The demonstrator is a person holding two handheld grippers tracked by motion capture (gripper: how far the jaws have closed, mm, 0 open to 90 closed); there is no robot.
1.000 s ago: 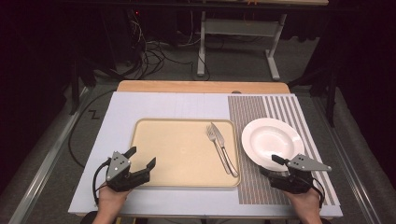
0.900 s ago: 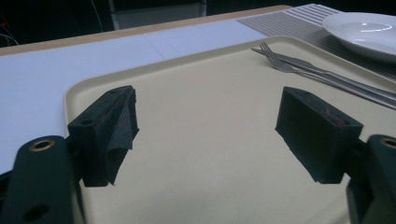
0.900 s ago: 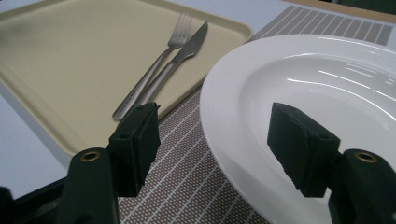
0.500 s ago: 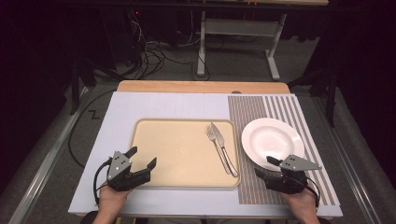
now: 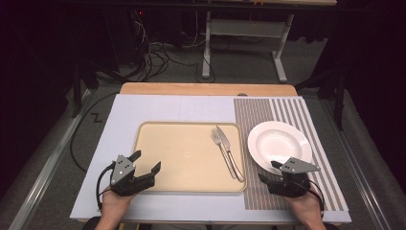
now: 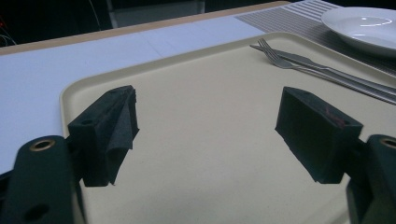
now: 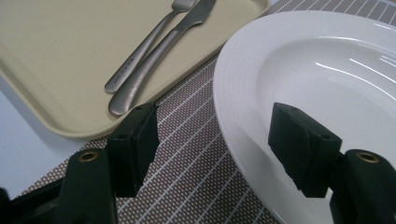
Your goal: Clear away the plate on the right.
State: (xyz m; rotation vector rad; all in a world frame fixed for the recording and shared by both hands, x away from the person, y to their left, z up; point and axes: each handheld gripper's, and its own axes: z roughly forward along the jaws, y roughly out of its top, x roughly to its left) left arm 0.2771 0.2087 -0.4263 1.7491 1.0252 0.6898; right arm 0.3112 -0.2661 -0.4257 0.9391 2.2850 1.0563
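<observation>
Hovering right gripper (image 7: 212,144) at near rim of white plate (image 5: 279,142), jaws spread | left gripper (image 5: 144,166) jaws spread over tray (image 5: 186,158) near-left corner

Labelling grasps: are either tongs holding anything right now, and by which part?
Nothing is held. The left tongs stand open over the tray. The right tongs stand open astride the near rim of the plate, pads not pressing on it.

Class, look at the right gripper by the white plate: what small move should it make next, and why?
Probably ease forward and close on the plate's near rim. The right gripper is open, one jaw over the rim, the other over the striped mat, nothing gripped yet.
</observation>
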